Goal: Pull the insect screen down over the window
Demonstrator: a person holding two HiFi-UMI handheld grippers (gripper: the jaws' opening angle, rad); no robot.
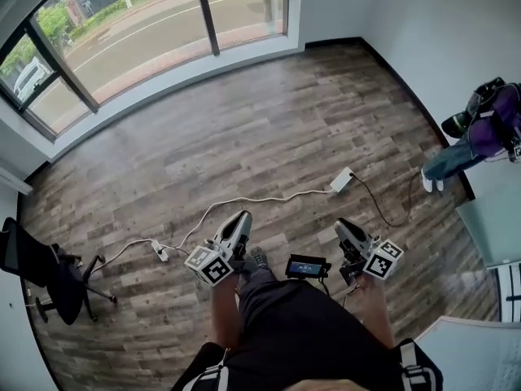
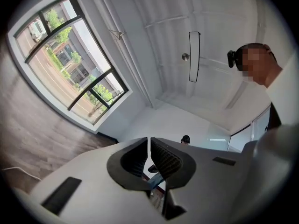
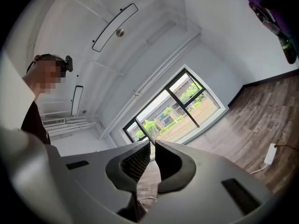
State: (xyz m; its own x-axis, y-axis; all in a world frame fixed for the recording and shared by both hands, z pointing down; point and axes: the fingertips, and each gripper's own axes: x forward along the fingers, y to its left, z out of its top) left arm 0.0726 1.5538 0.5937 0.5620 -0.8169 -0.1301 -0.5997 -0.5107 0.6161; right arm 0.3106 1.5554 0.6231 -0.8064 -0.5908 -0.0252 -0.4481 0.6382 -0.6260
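Note:
The window (image 1: 146,31) with dark frames fills the far left corner, across the wooden floor from me; I can make out no screen over its glass. Both grippers are held low in front of my legs, well short of it. My left gripper (image 1: 242,217) points toward the window, its jaws shut with nothing between them (image 2: 149,140). The window (image 2: 65,59) lies up and to the left in the left gripper view. My right gripper (image 1: 342,225) also has its jaws together and empty (image 3: 153,143), with the window (image 3: 173,108) just beyond its tips.
A white cable (image 1: 244,199) runs across the floor between a power strip (image 1: 342,180) and a smaller plug block (image 1: 159,251). A black office chair (image 1: 45,271) stands at the left wall. A person (image 1: 480,129) is at the far right.

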